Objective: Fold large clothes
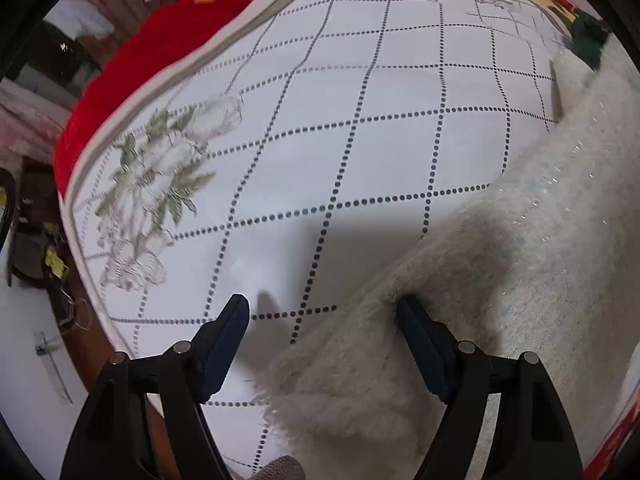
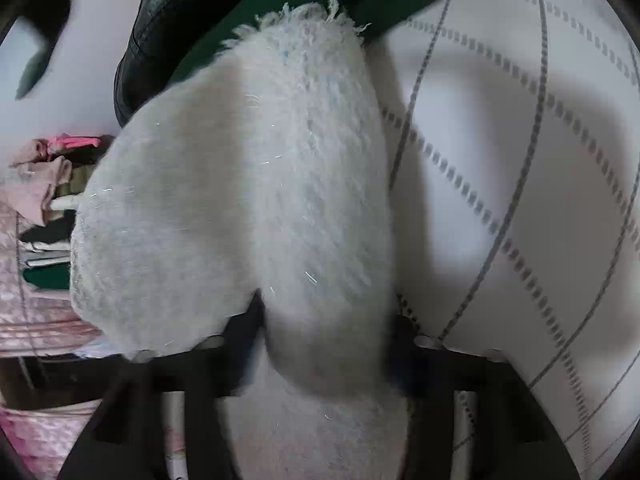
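left wrist view: nearest the lens, the left gripper [image 1: 322, 316] with its two dark blue fingers [image 1: 224, 344] set wide apart, nothing pinched between them. the fuzzy white garment [image 1: 500, 280] lies on the bed sheet [image 1: 360, 140], running from the bottom centre of the frame up toward the upper right edge. its shaggy near edge sits in the gap between the fingers, toward the right one; the right finger's tip presses into or rests against the pile, the left finger is clear of the cloth and stands over bare sheet. the sheet is white with a dotted diamond grid and a grey-green flower print at the left; a red blanket [image 1: 132, 68] borders it along the upper left. right wrist view, motion-blurred: the right gripper [image 2: 328, 320] is low in the frame, fingers dark and smeared, set at a middling gap. a fold of the same fuzzy white garment [image 2: 248, 184] bulges up between them and fills the centre of the picture, its fringed end at the top. the cloth touches or overlaps both fingers, but with the blur i cannot tell whether the pads actually press on it. the dotted sheet [image 2: 520, 200] lies to the right of the garment; a pile of pink cloth [image 2: 36, 184] shows at the left edge.
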Tool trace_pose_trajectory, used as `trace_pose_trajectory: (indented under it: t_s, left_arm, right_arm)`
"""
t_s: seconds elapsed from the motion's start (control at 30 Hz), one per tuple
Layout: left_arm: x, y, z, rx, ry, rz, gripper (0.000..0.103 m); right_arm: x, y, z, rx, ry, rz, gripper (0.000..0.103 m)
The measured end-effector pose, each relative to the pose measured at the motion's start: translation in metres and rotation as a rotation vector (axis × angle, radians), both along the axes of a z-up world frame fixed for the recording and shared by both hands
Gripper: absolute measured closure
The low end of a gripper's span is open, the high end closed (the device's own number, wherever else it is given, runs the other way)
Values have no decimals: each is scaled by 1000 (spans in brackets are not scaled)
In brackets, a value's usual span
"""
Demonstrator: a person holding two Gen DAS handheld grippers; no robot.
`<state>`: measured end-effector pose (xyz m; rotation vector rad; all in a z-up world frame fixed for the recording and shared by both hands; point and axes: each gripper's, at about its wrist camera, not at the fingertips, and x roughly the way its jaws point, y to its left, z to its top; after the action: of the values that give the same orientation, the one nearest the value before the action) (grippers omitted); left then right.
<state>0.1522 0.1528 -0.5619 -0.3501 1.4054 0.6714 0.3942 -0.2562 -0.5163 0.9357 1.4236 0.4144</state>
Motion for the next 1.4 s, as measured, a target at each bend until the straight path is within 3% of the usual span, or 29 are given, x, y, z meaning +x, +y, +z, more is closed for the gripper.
trace_pose_trajectory:
  t_s: [0.13,0.3,0.4,0.53,0.6,0.7,0.77,0.8,0.83,0.97,1.07,1.2,1.33,1.4]
  left_arm:
    - [0,-9,19,27,14,-41,27]
    - [1,-35,52,62,-8,-132,27]
    - [-1,-61,63,53,-10,-171,27]
    - [8,-101,68,5,-13,-226,27]
    - [12,-124,69,-22,-22,-258,27]
    - [28,-156,67,-54,-51,-291,27]
    - [41,-172,62,-55,-70,-308,27]
    - [49,-181,62,-54,-80,-314,27]
    - [59,-188,56,-50,-87,-319,27]
    - [82,-202,37,-19,-123,-344,27]
    - [96,-201,14,-1,-106,-358,27]
    - [97,-170,1,-93,-69,-272,27]
    - [71,-137,15,-146,-69,-170,27]
    - [53,-127,23,-166,-79,-125,27]
  right_arm:
    - [-52,-42,23,21,16,-135,64]
    - [-184,-126,49,-70,210,-293,61]
    - [-253,-161,53,-187,295,-232,49]
    - [-289,-199,81,-403,265,-48,47]
    - [-285,-212,110,-460,206,-19,47]
    - [-255,-202,146,-398,68,47,48]
    - [-221,-181,145,-325,1,136,63]
    - [-201,-164,144,-302,-33,186,80]
    - [-180,-148,139,-305,-59,220,81]
    - [-121,-97,81,-385,1,264,86]
    - [-105,-79,40,-431,36,289,97]
    - [-92,-78,64,-443,70,336,93]
    - [-109,-86,119,-375,-33,351,93]
    - [-133,-72,126,-334,-20,461,93]
